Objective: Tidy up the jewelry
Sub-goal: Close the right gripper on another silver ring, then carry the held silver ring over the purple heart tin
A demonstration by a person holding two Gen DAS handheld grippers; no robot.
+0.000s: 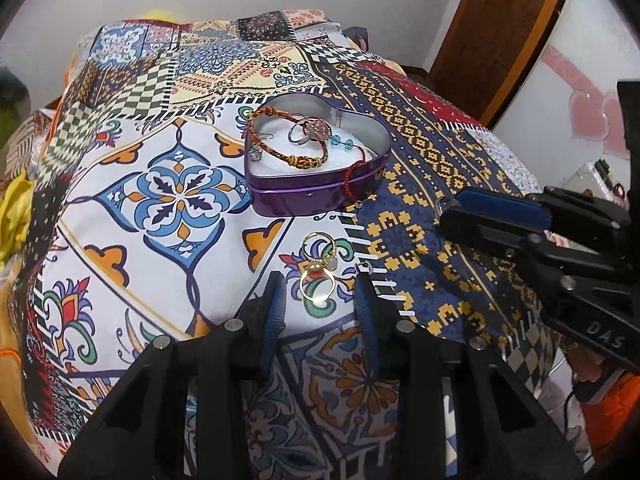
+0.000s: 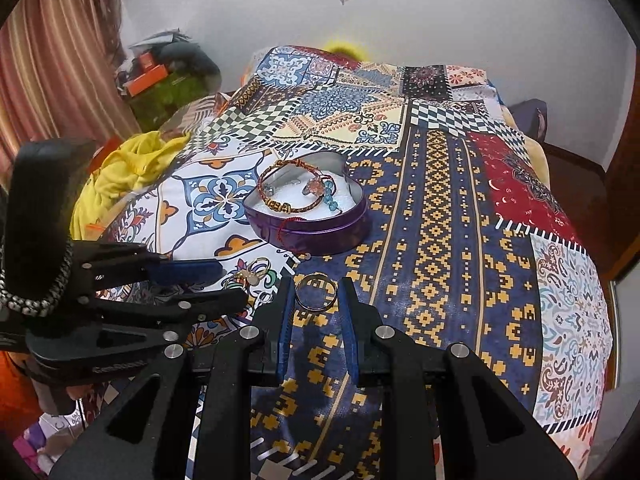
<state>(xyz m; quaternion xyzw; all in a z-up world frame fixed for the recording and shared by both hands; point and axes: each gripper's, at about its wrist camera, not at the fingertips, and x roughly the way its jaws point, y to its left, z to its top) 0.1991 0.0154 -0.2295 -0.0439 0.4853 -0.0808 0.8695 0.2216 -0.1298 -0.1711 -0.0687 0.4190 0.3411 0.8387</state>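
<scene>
A: What carries it all?

B: A bed under a patchwork bedspread (image 2: 440, 208). On it sits a purple heart-shaped tin (image 1: 320, 184), white-lined, already holding a red-and-gold braided bracelet (image 1: 280, 140), silver rings (image 1: 298, 134) and a strand with blue beads (image 1: 340, 143). A red cord trails over its rim.

A: And outside the tin?

B: Near its front lies a small cluster of gold rings (image 1: 318, 268). Just beside that, on the navy patch, lies a single gold band (image 2: 316, 291).

A: Where are the tools?

B: The left gripper (image 1: 320, 292) has its fingers spread on either side of the ring cluster, not yet touching. The right gripper (image 2: 316, 300) has its fingers parted around the single band, apparently with small gaps; contact is hard to judge.

A: So which step?

B: Picking up the loose rings, it seems. Each next needs to close gently on thin metal lying flat on soft cloth, lift, then carry to the tin. A ring could slip or snag fabric.
</scene>
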